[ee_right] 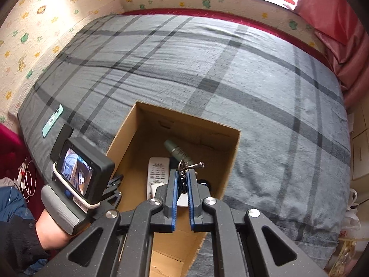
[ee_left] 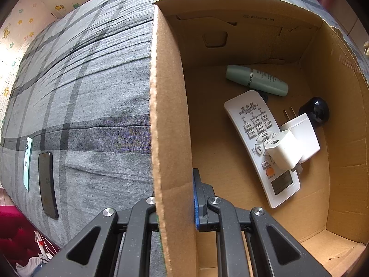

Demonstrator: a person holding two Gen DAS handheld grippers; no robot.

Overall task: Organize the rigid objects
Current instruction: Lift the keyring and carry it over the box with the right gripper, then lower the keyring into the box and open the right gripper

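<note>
An open cardboard box (ee_left: 166, 92) stands on a grey plaid bed. My left gripper (ee_left: 177, 184) is shut on the box's left wall, one blue pad inside and the other finger hidden outside. In the box lie a white remote (ee_left: 253, 133), a mint bottle (ee_left: 256, 79), two white chargers (ee_left: 284, 152) and a black round object (ee_left: 314, 110). In the right wrist view my right gripper (ee_right: 182, 173) is shut on a small metal keyring piece (ee_right: 185, 165), held above the box (ee_right: 184, 115), the remote (ee_right: 156, 173) and the bottle (ee_right: 177, 151).
A mint phone (ee_left: 27, 161) and a black phone (ee_left: 47, 184) lie on the bed left of the box. A person's hand (ee_right: 50, 233) holds the left gripper's handle. White cables (ee_right: 27, 180) lie on the floor at left. Pink curtains (ee_right: 334, 23) hang at right.
</note>
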